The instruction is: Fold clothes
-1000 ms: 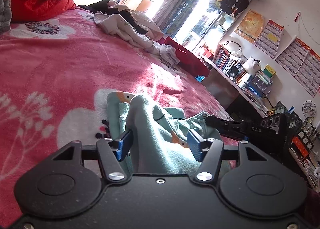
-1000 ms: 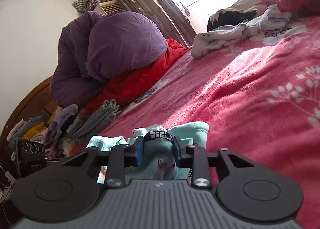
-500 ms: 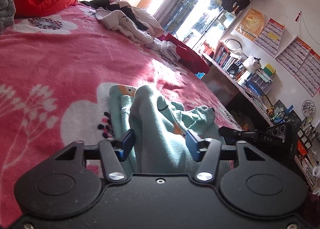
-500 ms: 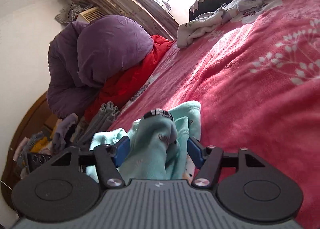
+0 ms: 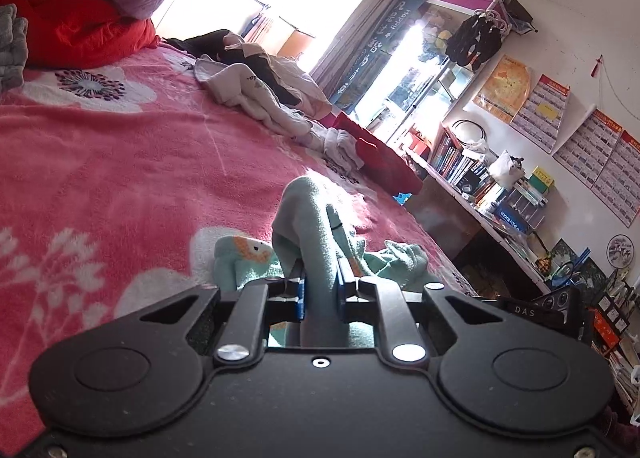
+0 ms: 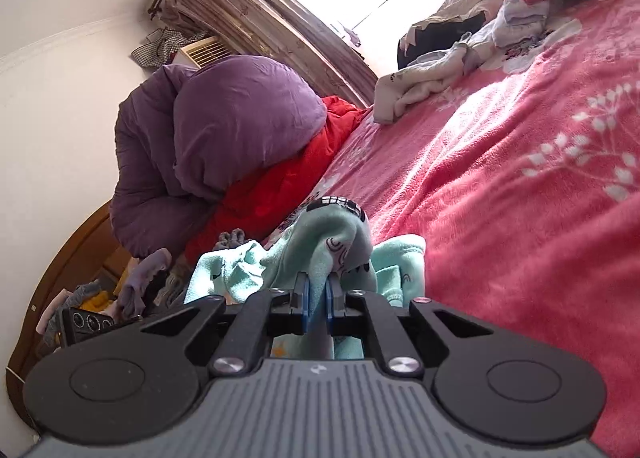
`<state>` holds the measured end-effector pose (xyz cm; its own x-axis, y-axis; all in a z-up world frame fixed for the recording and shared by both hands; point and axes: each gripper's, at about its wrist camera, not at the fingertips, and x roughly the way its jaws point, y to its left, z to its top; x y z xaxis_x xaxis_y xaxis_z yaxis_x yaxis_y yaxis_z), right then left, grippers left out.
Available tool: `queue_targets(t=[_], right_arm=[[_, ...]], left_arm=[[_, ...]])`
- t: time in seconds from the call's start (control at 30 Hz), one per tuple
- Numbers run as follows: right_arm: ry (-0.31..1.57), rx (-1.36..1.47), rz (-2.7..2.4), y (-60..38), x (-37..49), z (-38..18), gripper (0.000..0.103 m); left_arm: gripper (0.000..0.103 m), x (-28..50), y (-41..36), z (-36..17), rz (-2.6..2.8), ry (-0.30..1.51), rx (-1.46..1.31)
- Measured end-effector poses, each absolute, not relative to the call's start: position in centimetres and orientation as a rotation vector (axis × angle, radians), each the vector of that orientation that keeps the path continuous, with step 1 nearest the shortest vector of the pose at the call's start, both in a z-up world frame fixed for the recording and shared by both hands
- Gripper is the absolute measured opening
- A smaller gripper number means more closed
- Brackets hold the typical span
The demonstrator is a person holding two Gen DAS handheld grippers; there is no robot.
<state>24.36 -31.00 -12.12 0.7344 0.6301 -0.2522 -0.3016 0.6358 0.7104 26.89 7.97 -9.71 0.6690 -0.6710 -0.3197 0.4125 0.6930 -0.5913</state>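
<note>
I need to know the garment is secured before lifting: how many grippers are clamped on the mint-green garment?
2. The left gripper pinches a raised fold of the mint-green garment; its jaws are closing. The right gripper pinches another fold.

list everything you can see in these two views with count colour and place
garment: one, mint green with printed figures, bunched on the blanket, pinched by both grippers
blanket: one, pink with white flowers, covering the bed
clothes pile: one heap, white, black and red, far end of the bed by the window
quilt: one, purple, stacked on the red one at the headboard
red quilt: one, under the purple one
books: many, mixed colours, on the shelf by the wall
calendars: several, red and white, on the wall
left gripper: one, black, blue pads, closing on the garment
right gripper: one, black, blue pads, shut on the garment
</note>
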Motion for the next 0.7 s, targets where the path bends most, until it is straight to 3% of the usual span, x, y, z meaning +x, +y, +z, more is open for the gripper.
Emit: queue_targets(t=[0.3,0.43,0.57,0.7], right_arm=[[0.569,0.728,0.484,-30.0,26.6,-14.6,0.01],[0.469,0.761,0.509,-30.0,25.6,-13.3,0.01],[0.51,0.687,0.45,-29.6,26.0,-14.4,0.009],[0.552,0.633,0.409,-28.6,26.3,-15.4,0.01]], left_arm=[[0.011,28.7,7.7,-11.9,-0.589,0.602,-0.478],[0.011,27.9,8.4,-10.3,-0.632,0.518,-0.514],[0.011,29.4,6.8,-12.7,-0.548,0.651,-0.432],[0.013,29.7,6.7,-12.9,-0.529,0.648,-0.447]])
